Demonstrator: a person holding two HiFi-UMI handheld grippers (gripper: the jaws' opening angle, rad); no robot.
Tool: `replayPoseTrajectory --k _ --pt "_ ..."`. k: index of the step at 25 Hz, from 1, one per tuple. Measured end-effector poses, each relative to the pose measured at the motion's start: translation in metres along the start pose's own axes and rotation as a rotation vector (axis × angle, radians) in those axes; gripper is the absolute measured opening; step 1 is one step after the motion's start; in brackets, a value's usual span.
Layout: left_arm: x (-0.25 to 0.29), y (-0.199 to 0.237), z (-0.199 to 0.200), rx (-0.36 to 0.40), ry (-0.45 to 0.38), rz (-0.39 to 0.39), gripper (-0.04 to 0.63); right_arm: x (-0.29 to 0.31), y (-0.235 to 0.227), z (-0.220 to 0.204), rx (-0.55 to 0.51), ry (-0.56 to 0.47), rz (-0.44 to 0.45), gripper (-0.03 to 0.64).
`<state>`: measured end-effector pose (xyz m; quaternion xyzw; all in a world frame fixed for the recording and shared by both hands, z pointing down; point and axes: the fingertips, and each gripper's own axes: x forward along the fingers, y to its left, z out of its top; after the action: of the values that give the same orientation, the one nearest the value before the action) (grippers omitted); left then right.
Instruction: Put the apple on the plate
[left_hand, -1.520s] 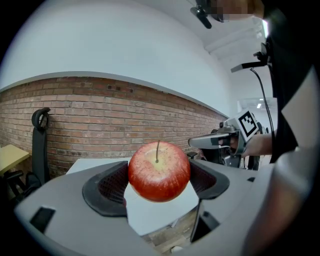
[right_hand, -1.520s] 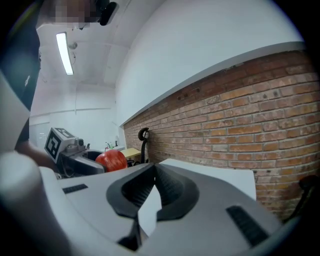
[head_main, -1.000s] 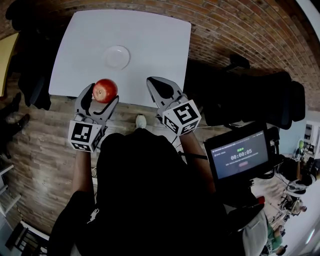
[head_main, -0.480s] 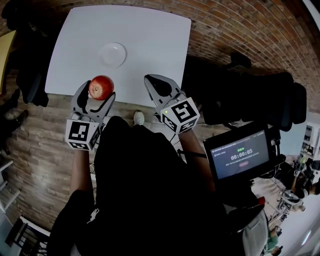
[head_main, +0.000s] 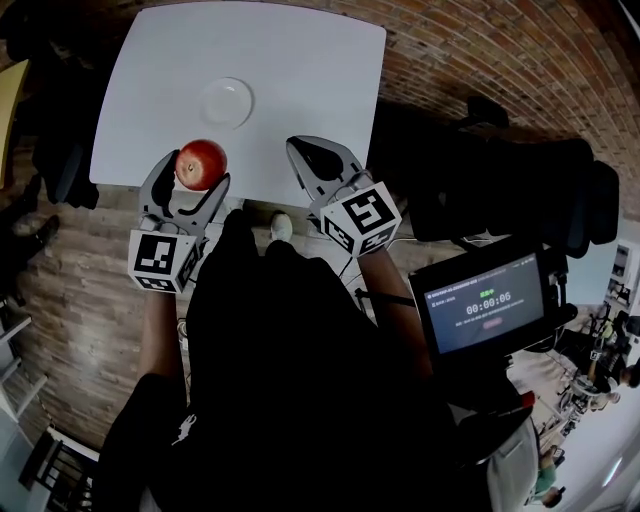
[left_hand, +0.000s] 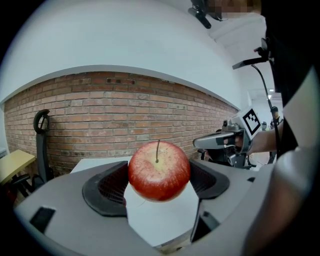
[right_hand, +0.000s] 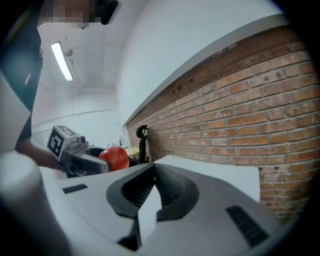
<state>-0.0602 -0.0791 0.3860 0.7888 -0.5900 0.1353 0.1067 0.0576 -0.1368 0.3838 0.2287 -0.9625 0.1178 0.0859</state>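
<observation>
A red apple (head_main: 201, 163) with its stem up sits between the jaws of my left gripper (head_main: 196, 177), which is shut on it at the near edge of the white table (head_main: 300, 60). The apple (left_hand: 159, 170) fills the middle of the left gripper view. A small white plate (head_main: 227, 102) lies on the table beyond the apple, a little to its right. My right gripper (head_main: 318, 166) hangs at the table's near edge, right of the apple, jaws together and empty. In the right gripper view the apple (right_hand: 115, 157) and the left gripper show at left.
A brick wall (head_main: 470, 50) runs behind and right of the table. A dark chair (head_main: 60, 150) stands at the table's left, dark seating (head_main: 500, 190) at its right. A screen with a timer (head_main: 487, 305) is at right. Wood floor lies below.
The left gripper with the apple has moved a little forward and left toward the table; the right gripper has edged forward too. The timer went from 00:00:05 to 00:00:06.
</observation>
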Motion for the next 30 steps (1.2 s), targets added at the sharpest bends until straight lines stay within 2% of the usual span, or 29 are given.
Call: replayPoseTrajectory --k 6,13,25,30 --pt "0.013 0.009 0.003 0.025 0.004 -0.044 0.385 0.010 -0.004 0.004 0.003 0.002 -0.033 0.005" --pt "0.027 0.034 0.001 -0.018 -0.006 -0.075 0.385 0.028 -0.002 0.007 0.004 0.017 -0.066 0.005" --pt "0.060 0.070 -0.002 -0.003 0.005 -0.174 0.385 0.065 -0.009 0.020 0.000 0.035 -0.143 0.005" --pt "0.075 0.090 -0.015 -0.004 0.038 -0.202 0.385 0.079 -0.014 0.015 0.020 0.057 -0.181 0.005"
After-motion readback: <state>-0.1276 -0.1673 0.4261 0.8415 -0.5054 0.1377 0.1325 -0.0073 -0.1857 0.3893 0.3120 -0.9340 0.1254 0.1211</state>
